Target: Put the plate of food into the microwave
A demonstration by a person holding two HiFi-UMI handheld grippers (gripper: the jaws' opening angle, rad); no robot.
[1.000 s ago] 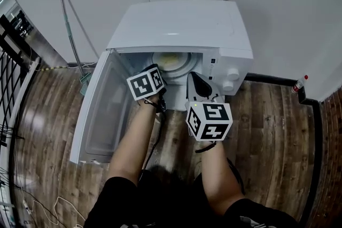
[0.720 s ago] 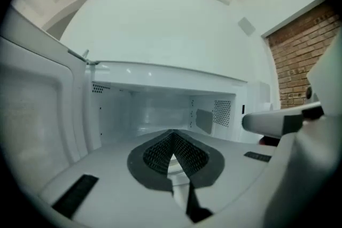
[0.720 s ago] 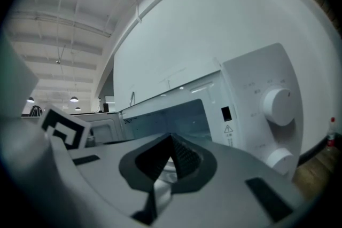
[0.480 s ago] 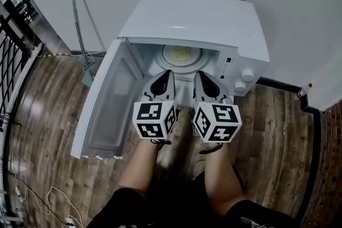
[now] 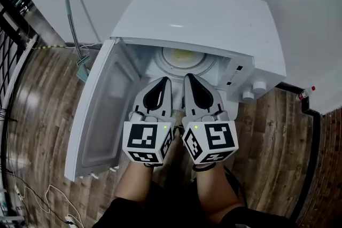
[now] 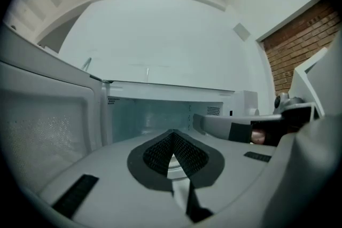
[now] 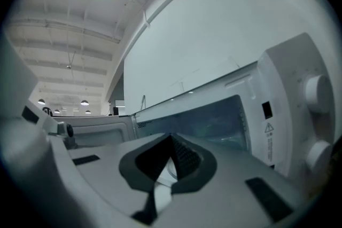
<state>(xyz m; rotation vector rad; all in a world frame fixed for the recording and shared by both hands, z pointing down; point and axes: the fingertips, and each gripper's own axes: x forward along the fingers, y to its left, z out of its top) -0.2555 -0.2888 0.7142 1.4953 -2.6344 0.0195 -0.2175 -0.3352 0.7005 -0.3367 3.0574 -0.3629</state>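
While the microwave point(image 5: 197, 13) sits with its door point(image 5: 104, 109) swung wide to my left, I hold both grippers side by side just in front of the opening, tips aimed into the cavity. My left gripper point(image 5: 165, 80) has its jaws pressed together at the tips with nothing caught between them; its own view point(image 6: 171, 136) confirms the ribbed pads meeting, and past them comes the pale blue-grey inside of the oven. My right gripper point(image 5: 188, 77) is just beside it, almost touching, and its jaws are closed and empty too, the pads meeting at the tip in its own view point(image 7: 171, 139). The plate of food point(image 5: 180, 56) is inside the microwave, lying flat on the round tray in the middle of the cavity, a yellowish patch showing on it; it is beyond my fingertips and neither gripper touches it. Two round knobs point(image 5: 253, 91) stick out on the right of the front panel, and the right gripper view catches them close by point(image 7: 315, 91). The microwave stands on a dark wooden surface point(image 5: 278, 136). A green-handled pole point(image 5: 69, 2) leans on the wall at left, and a small bottle point(image 5: 304, 93) lies far right.
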